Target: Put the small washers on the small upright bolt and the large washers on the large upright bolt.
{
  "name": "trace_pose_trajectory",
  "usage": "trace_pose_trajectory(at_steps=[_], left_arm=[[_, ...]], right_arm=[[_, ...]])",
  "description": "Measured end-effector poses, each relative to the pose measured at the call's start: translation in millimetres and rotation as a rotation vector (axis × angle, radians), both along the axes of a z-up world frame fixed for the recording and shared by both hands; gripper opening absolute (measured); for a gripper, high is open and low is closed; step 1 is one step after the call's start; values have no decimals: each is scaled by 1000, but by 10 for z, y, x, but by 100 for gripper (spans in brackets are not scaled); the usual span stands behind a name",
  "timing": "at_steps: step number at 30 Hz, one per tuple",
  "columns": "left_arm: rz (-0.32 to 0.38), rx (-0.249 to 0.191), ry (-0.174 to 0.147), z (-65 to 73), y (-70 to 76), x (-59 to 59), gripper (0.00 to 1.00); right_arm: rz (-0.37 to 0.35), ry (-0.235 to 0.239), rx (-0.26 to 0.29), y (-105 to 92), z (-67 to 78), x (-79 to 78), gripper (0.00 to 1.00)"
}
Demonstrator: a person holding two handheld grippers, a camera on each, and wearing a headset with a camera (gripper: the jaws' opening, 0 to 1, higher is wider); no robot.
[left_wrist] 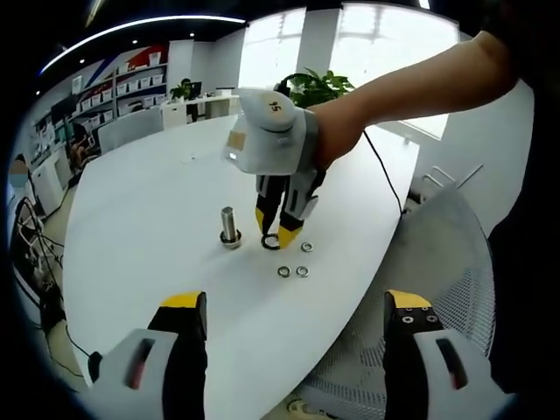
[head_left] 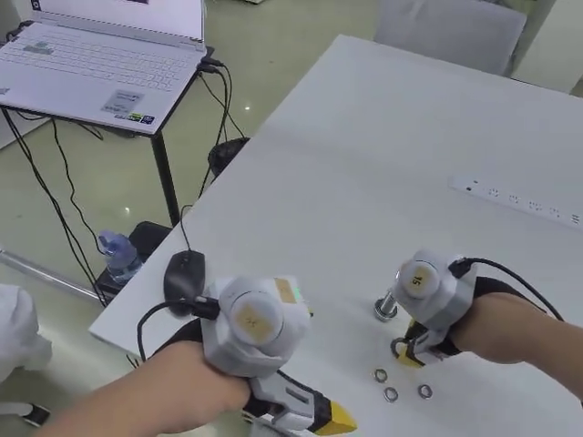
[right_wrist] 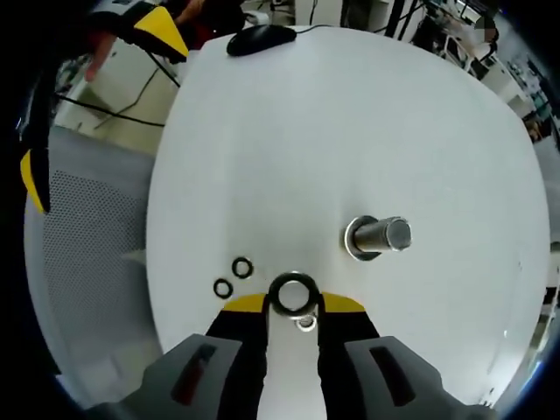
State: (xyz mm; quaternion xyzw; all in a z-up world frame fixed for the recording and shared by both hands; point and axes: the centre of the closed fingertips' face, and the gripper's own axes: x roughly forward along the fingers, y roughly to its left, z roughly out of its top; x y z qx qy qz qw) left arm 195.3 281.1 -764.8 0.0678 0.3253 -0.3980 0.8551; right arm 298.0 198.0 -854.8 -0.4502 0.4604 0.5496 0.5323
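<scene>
White table (head_left: 364, 137) holds work. Far left, off table: laptop (head_left: 100, 55), water bottle (head_left: 118, 255) below it. Black mouse (head_left: 185, 273) on table's near-left edge. Next, left gripper (left_wrist: 296, 304) low at near edge, jaws spread wide, empty. Then upright bolt (head_left: 385, 308), just beside right gripper (right_wrist: 295, 302), which pinches large washer (right_wrist: 293, 276) close to bolt. Three loose washers (head_left: 391, 394) lie near on tabletop. Far right: power strip (head_left: 519, 202), well apart.
</scene>
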Motion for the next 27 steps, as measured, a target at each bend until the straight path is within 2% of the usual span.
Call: trace_pose_trajectory(at_steps=[7,9,13,18,27], left_arm=[[4,0,-2,-9,-31,-3,86],[7,-6,-9,-8,-42,3,88],[11,2,-4,-25,-47,5,89],[14,7,-3,-40,-59,15,89],[21,15,6,-95,-58,28,90]], right_arm=[[-28,-14,5,-150,174,125,20],[-36,-24,14,-155,251,160,20],[-37,-38,25,-128,382,224,20],[-38,-68,49,2,566,339,20],[-72,-63,84,237,652,437,20]])
